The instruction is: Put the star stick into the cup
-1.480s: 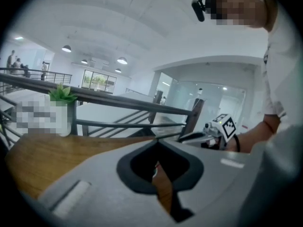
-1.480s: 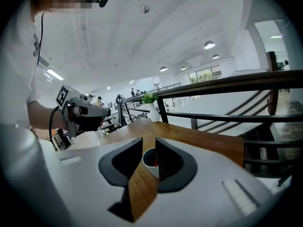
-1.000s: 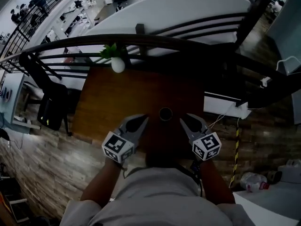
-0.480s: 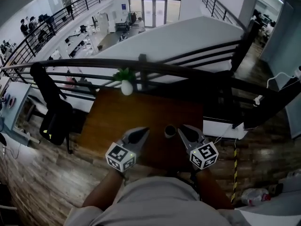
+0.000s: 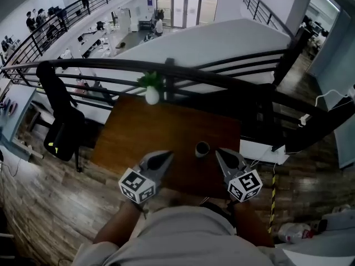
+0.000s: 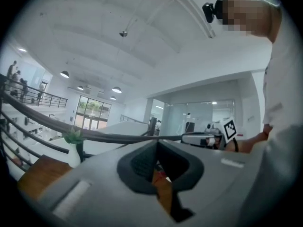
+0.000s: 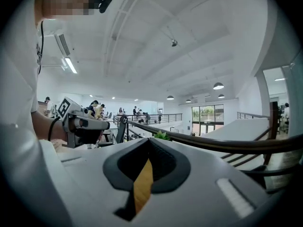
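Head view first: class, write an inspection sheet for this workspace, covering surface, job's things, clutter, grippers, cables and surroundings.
Surface: brown wooden table, mostly bare.
Job's things: dark cup upright near the near edge, between the gripper tips; star stick not made out.
Clutter: white vase with a green plant at the far edge.
Grippers: left gripper and right gripper over the near edge, jaws together, nothing seen held.
Cables: white cable at far right, off the table.
Surroundings: black railing beyond the table; black chair at left; wood floor.
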The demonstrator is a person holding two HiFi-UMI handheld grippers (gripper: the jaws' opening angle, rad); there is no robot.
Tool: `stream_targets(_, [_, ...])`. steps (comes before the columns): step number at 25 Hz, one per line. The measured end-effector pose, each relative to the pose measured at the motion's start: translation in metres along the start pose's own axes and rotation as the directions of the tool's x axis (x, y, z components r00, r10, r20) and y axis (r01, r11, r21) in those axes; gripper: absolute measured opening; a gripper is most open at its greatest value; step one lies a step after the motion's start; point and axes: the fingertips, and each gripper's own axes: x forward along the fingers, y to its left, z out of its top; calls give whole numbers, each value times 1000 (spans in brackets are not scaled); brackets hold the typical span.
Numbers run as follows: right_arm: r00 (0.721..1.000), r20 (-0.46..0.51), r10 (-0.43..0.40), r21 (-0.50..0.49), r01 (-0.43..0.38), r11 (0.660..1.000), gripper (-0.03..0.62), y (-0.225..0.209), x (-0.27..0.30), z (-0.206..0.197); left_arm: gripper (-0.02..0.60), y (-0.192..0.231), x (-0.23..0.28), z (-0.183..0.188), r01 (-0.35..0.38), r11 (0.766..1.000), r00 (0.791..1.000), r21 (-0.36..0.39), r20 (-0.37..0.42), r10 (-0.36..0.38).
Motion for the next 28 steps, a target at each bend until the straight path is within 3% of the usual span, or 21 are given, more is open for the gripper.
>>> stream_targets(7, [996,42,79,-4,-79,997,8,-13,-34,10,3,-33,14,12,-58,998,997,-16,55,59])
stream_targets(15, [987,52,151,-6,-151,988,8,-48,-122,-4,3,-126,59,-14,-81,997,995,-1,56,81])
stream_targets(22, [977,80,198,72,-204,976,6,-75,-204,-32,3,-209,81,-55,-130,991,991,-7,-3,130])
stream_targets(28, [964,68,258,83,-263,961,6,-74,-243,-53,3,-249,69,-70,-191,982,981,-6,-38,191])
